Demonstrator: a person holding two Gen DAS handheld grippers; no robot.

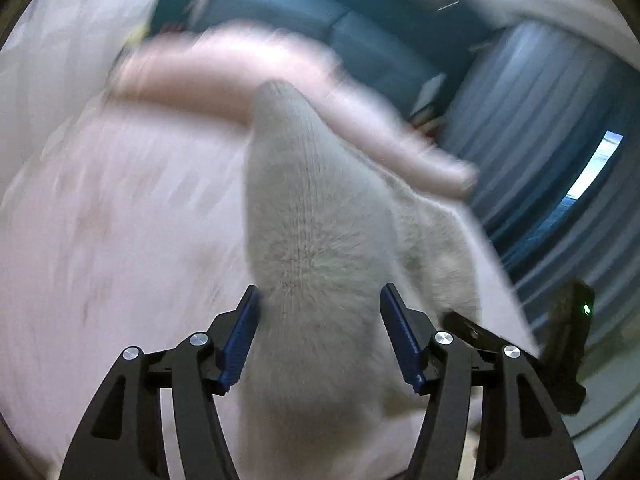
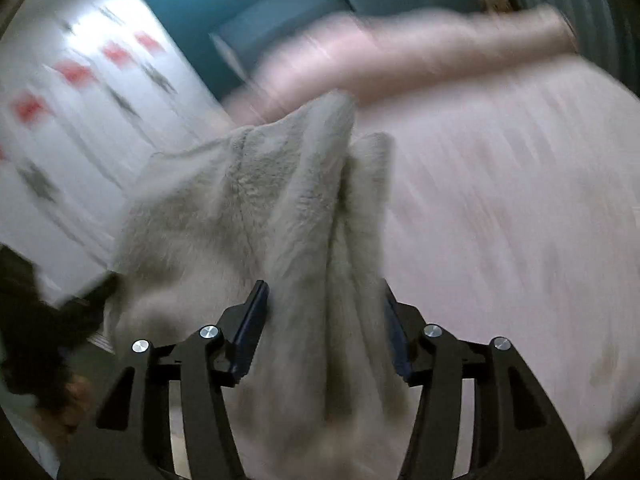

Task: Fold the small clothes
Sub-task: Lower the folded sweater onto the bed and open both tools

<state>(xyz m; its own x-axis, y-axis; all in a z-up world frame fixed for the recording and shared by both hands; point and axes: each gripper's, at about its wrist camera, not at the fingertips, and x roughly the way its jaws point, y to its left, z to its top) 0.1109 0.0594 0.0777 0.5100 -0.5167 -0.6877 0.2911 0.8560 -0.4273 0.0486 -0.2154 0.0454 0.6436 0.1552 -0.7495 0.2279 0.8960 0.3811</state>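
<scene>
Between the fingers of both grippers hangs a fuzzy pale-grey knit garment (image 1: 316, 216), lifted over a pink bedspread (image 1: 120, 216). The left gripper (image 1: 320, 344) stands partly open, its left pad touching the cloth and its right pad apart from it. The right gripper (image 2: 326, 328) is partly open too, with bunched folds filling the gap; whether it grips them I cannot tell. A rolled pink blanket (image 2: 440, 52) lies beyond.

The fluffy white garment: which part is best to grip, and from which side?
Grip the fluffy white garment at its bunched upper edge, where the fabric gathers into thick folds, approaching from above. Those ridges stand up off the pink bedcover, so the fingers can likely close around them.
</scene>
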